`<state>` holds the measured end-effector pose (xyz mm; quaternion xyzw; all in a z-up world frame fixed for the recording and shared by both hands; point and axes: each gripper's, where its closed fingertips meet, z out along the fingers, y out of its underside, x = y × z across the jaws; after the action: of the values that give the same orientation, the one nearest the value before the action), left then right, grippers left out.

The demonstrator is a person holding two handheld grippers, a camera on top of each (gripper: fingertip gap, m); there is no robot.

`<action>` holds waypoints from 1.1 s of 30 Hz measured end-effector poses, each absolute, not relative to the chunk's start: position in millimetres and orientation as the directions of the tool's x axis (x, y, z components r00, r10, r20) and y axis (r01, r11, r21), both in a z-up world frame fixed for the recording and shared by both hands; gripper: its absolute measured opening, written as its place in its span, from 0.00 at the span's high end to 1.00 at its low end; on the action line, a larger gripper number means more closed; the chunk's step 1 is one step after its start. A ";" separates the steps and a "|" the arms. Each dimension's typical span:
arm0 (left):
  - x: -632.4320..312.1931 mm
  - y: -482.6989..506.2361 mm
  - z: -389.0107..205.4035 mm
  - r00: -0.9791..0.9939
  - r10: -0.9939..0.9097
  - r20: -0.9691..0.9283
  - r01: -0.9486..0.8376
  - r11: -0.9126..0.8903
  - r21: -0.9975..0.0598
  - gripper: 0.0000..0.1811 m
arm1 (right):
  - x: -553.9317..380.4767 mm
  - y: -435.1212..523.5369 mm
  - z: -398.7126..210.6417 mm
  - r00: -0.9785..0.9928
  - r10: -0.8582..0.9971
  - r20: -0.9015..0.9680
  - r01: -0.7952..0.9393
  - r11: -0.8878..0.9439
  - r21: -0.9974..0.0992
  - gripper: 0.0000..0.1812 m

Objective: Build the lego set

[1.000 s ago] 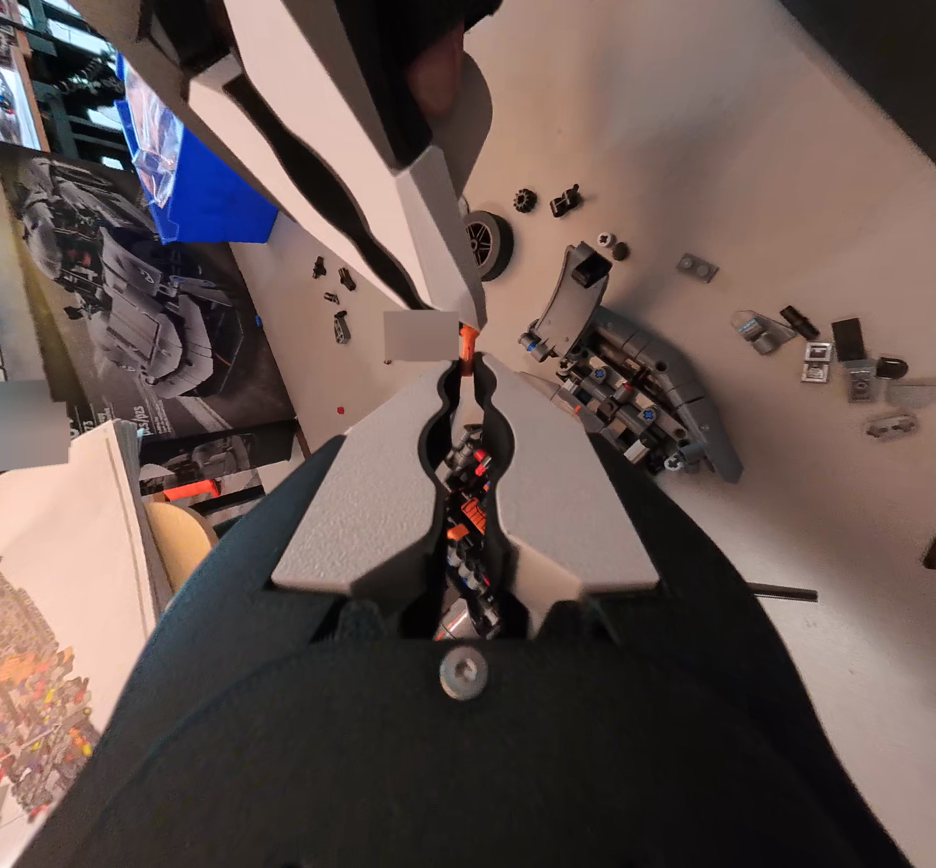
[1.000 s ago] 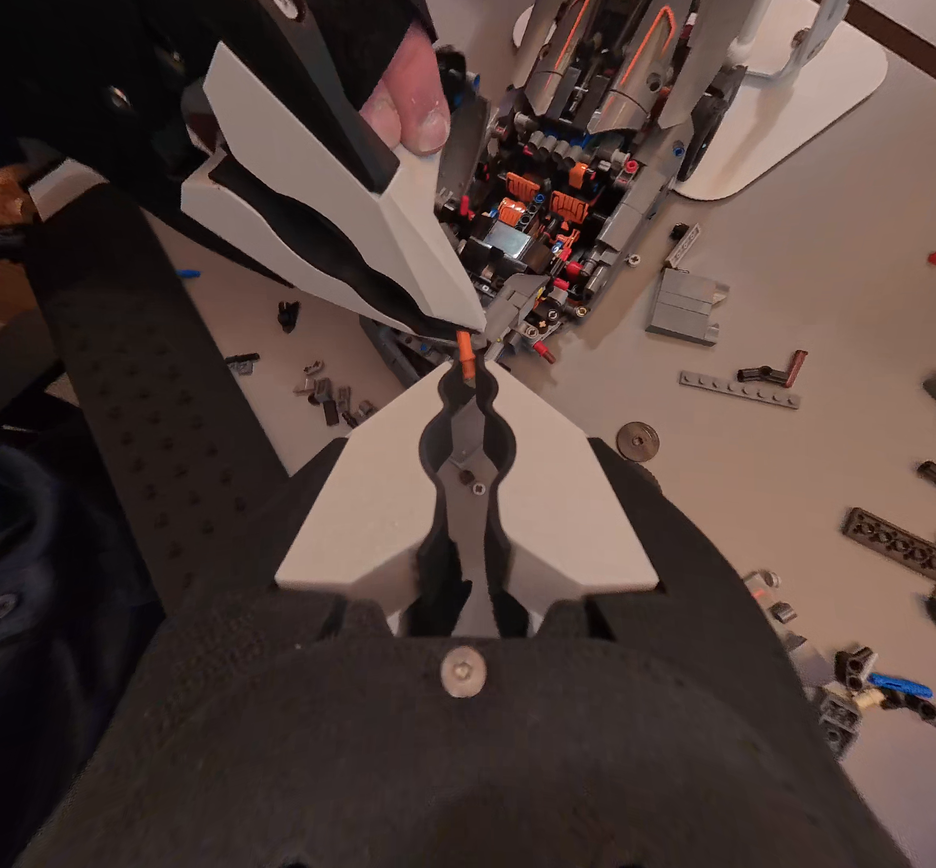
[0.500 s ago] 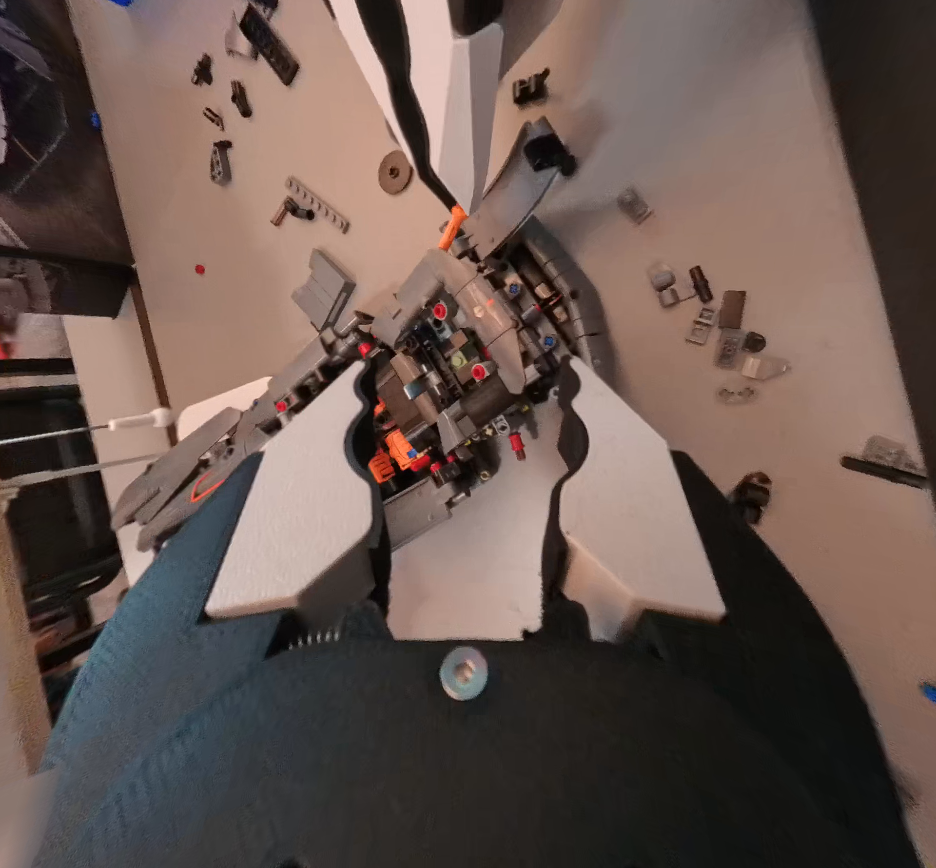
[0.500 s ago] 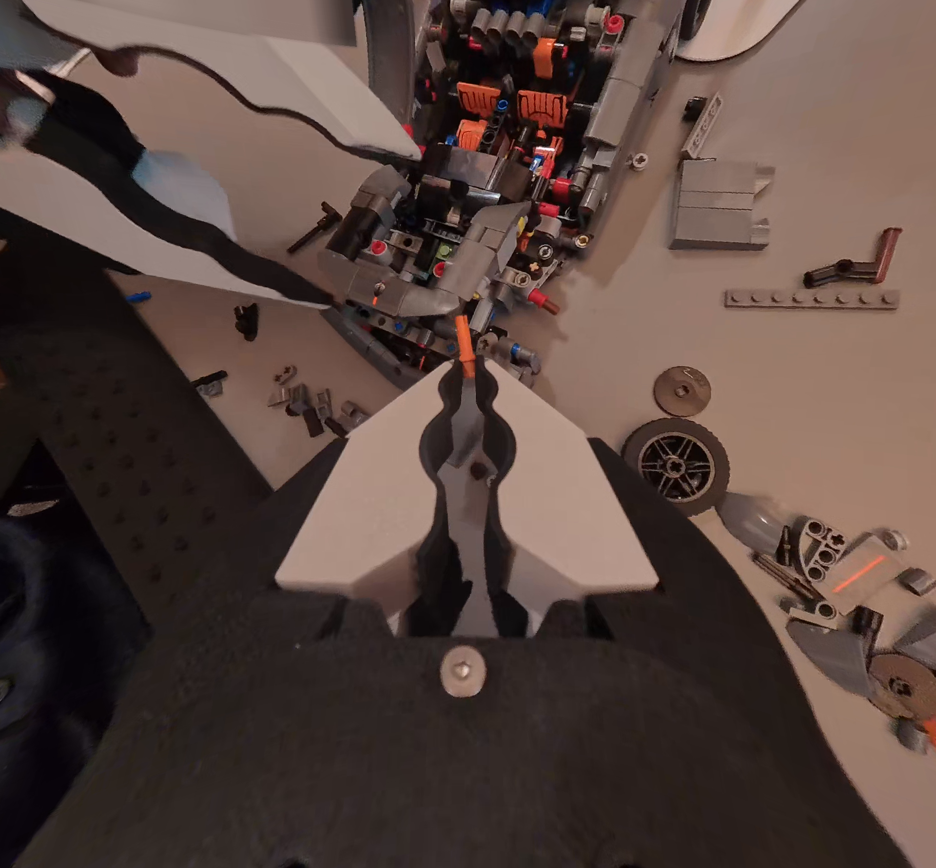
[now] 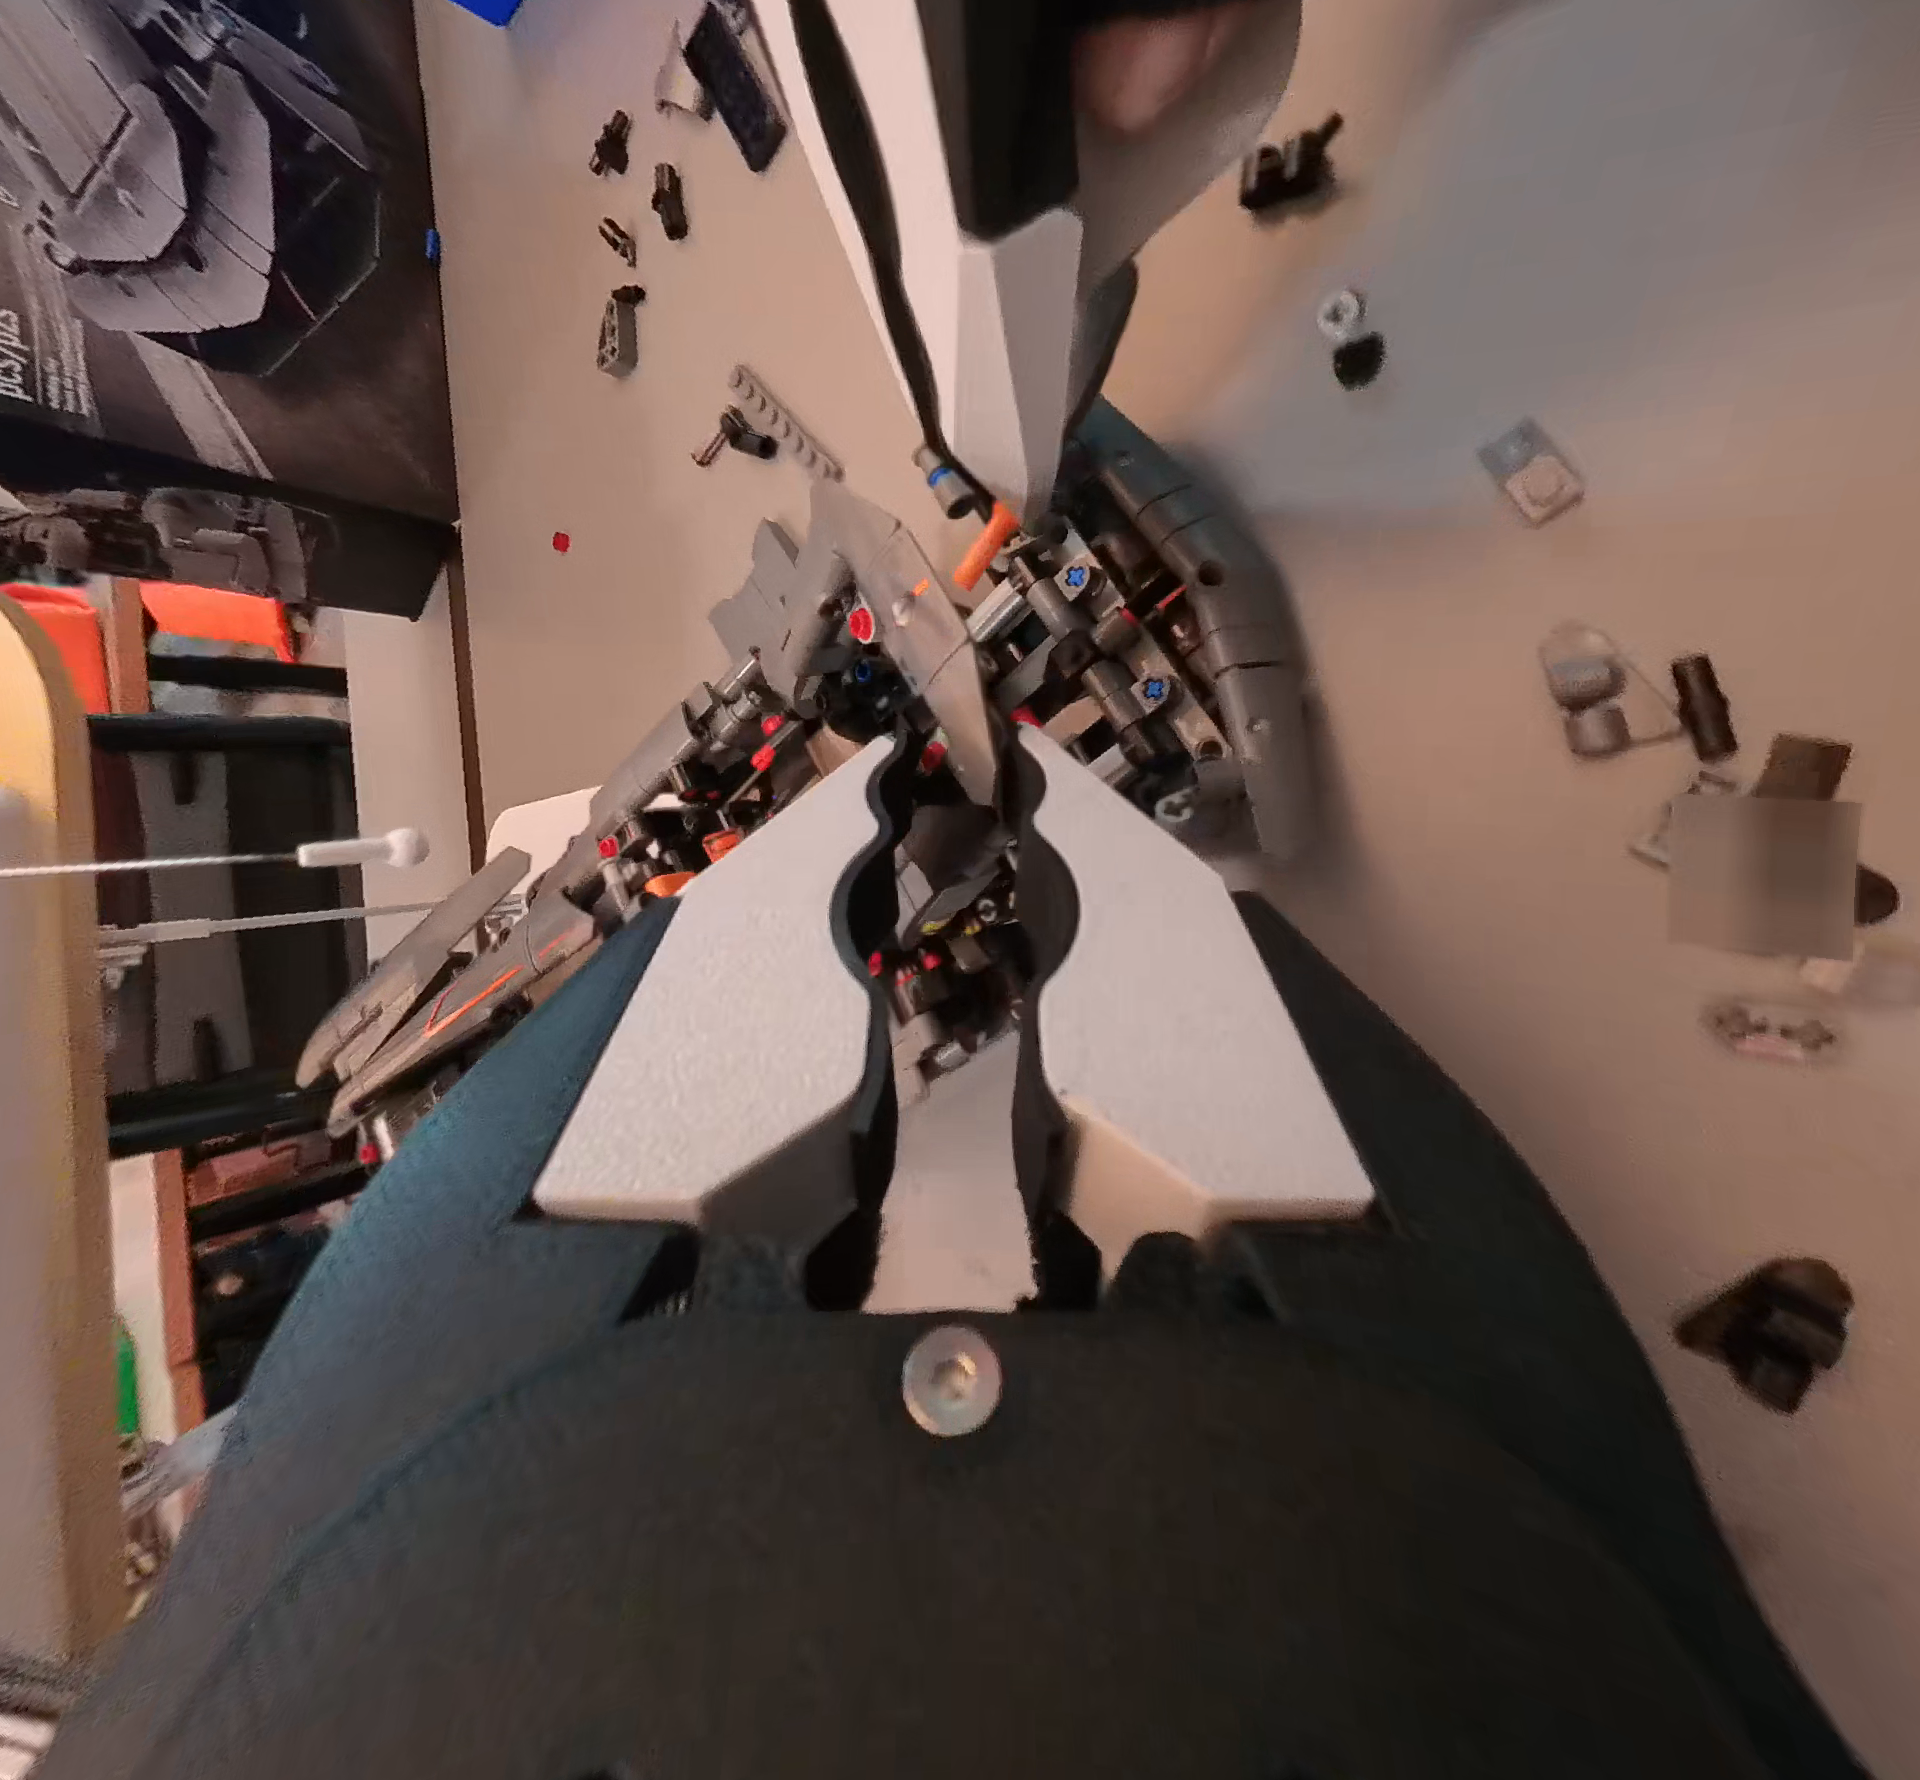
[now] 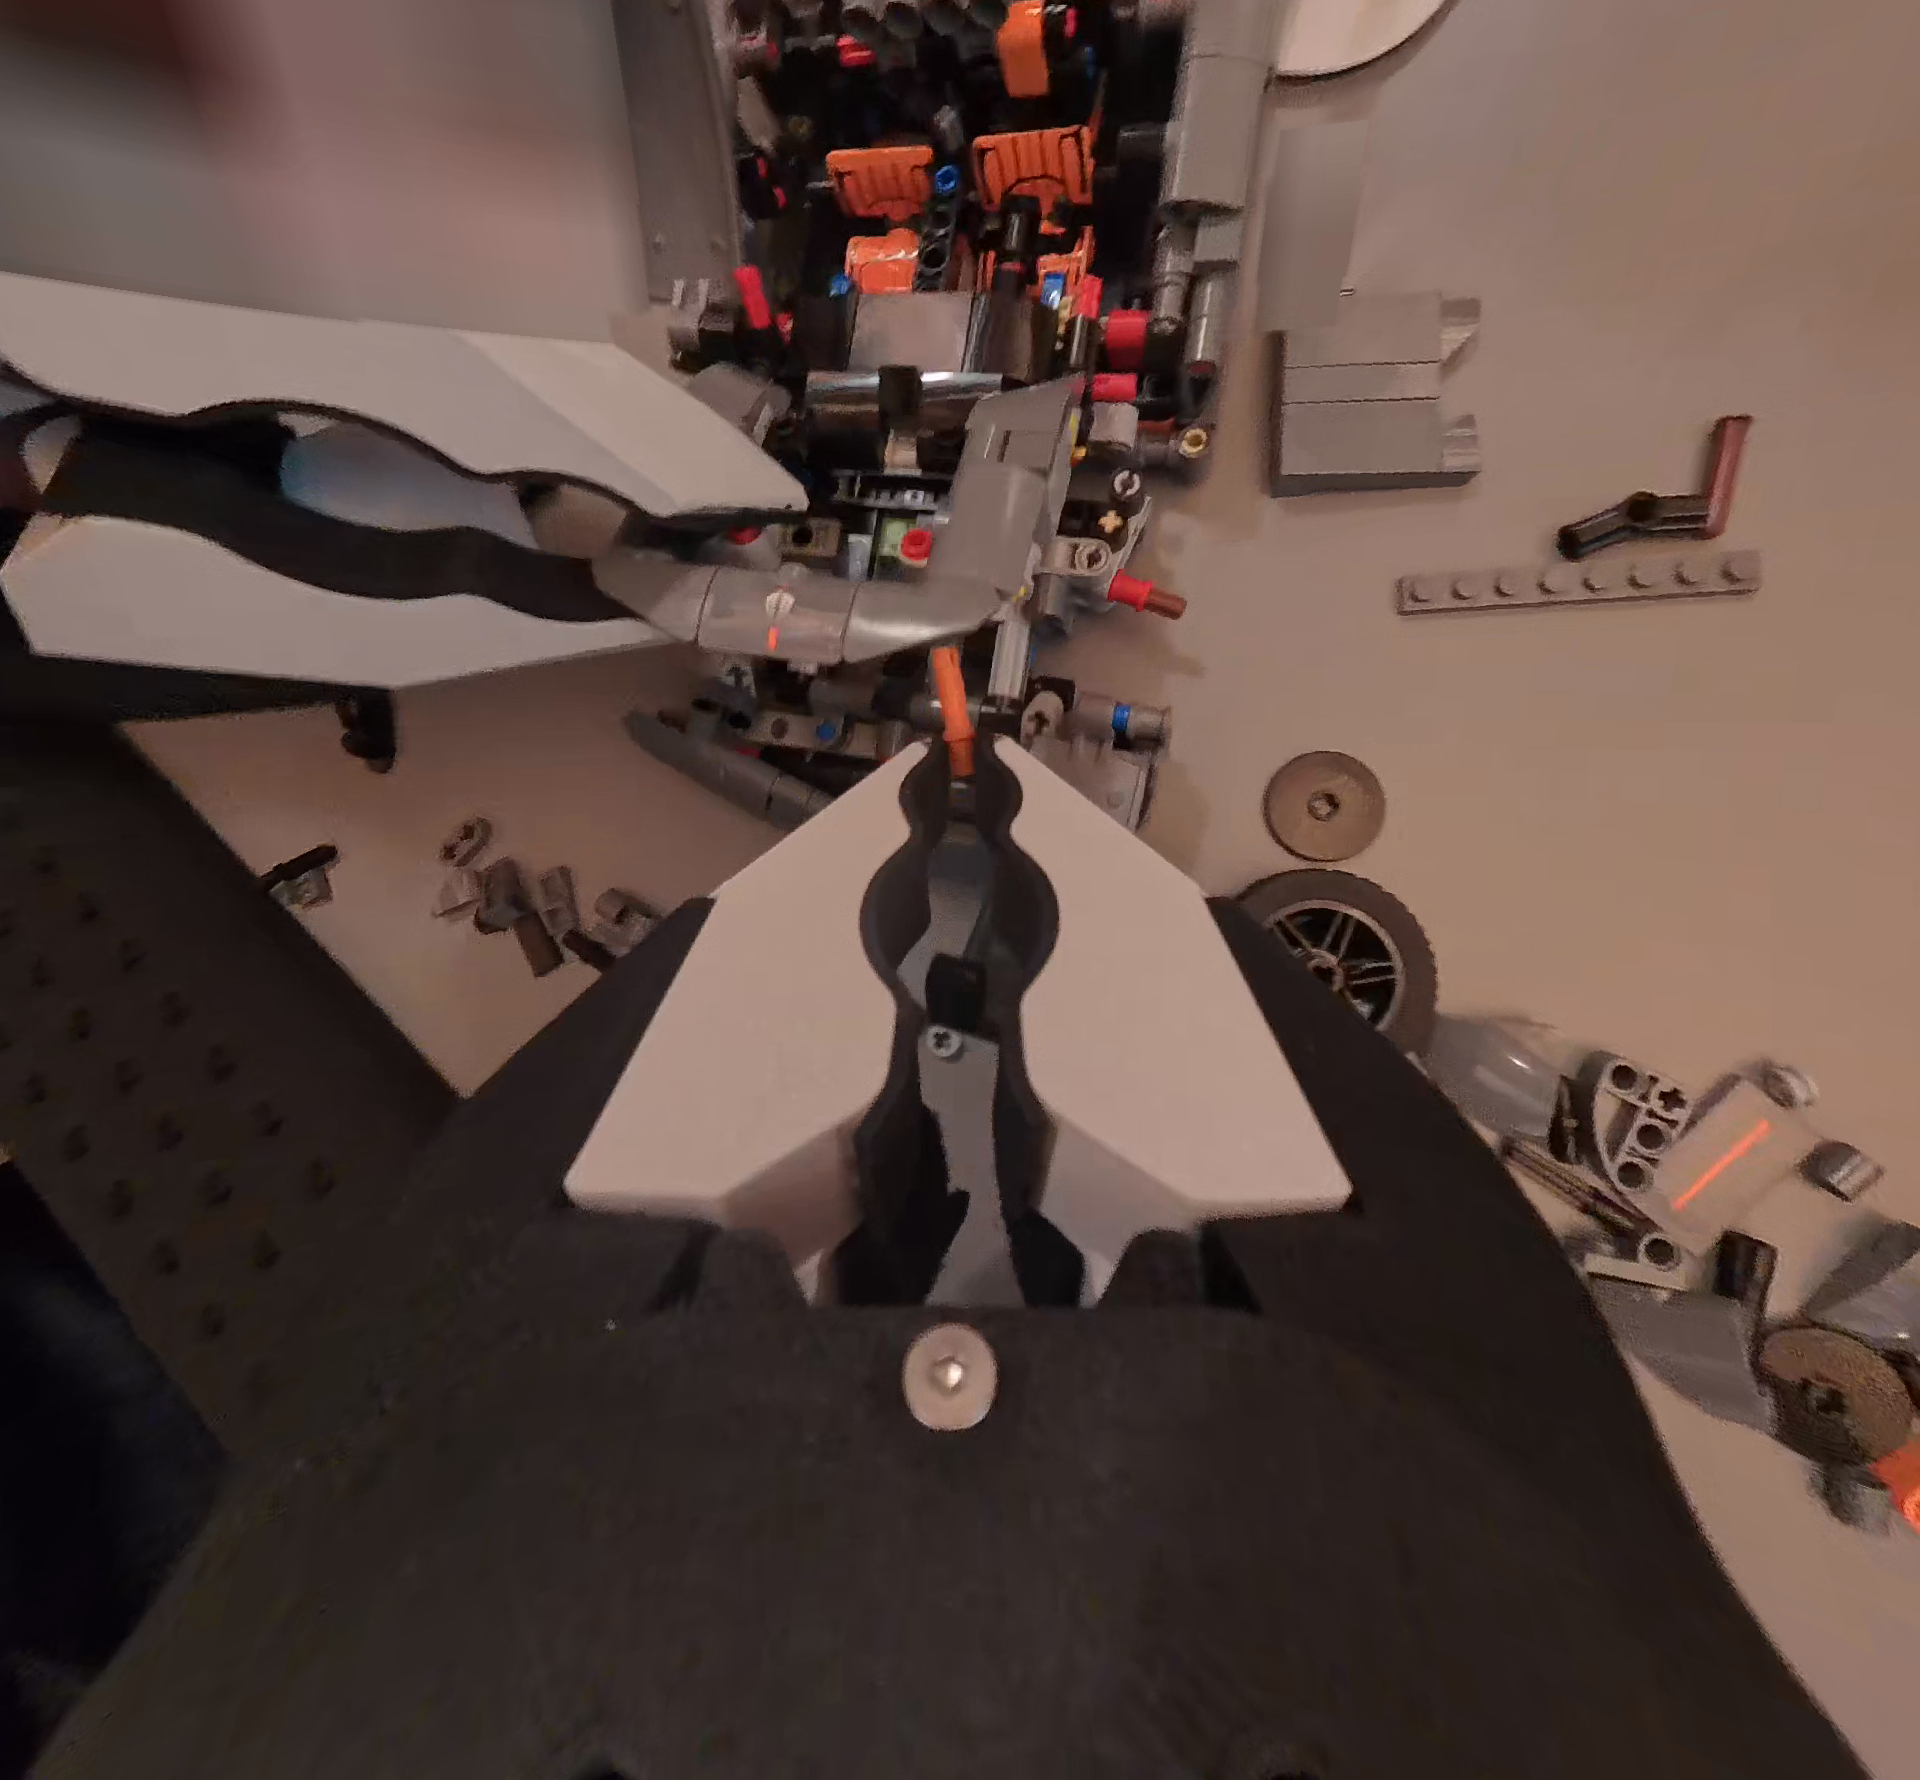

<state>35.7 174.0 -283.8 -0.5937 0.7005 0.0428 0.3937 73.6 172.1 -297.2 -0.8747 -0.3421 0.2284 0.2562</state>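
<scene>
Pinching the orange pin [image 6: 951, 707] in my right claw [image 6: 961, 759], tip at the car model's [image 6: 966, 276] nose on the tabletop [image 6: 1558, 172]. Left claw [image 5: 961, 754] is clamped on the grey nose panel [image 6: 831, 613]. Keep the pin square to its hole, push straight, brace left.

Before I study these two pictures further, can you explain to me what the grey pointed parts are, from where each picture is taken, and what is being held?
No robot arm here: a person holds a two-finger claw in each hand, and a camera on each looks forward along its grey fingers.

In the right wrist view, the right claw is shut on a small orange plastic pin, at the front of the half-built dark grey Lego car model.

In the left wrist view, the left claw grips that model's curved grey front panel.

On the pale tabletop lie loose parts: a black spoked wheel, a long grey studded plate, a brown disc.
</scene>
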 end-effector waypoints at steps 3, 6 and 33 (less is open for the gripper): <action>48.1 174.5 -281.5 0.050 -0.811 -0.583 -0.860 0.262 -0.438 0.93 | 83.0 182.9 -300.9 0.698 0.691 -0.188 0.483 -0.648 -0.589 0.99; 58.5 176.6 -280.7 0.078 -0.816 -0.573 -0.864 0.232 -0.447 0.93 | 95.5 190.3 -304.0 0.728 0.672 -0.137 0.501 -0.657 -0.563 0.99; 77.6 181.5 -277.5 0.157 -0.844 -0.513 -0.813 0.184 -0.552 0.93 | 111.9 202.2 -313.0 0.732 0.678 -0.070 0.629 -0.711 -0.315 0.99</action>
<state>77.6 181.5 -277.5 -0.6384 0.6490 -0.0186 0.4135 111.9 202.2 -313.0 -0.9205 -0.3550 0.0907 0.1359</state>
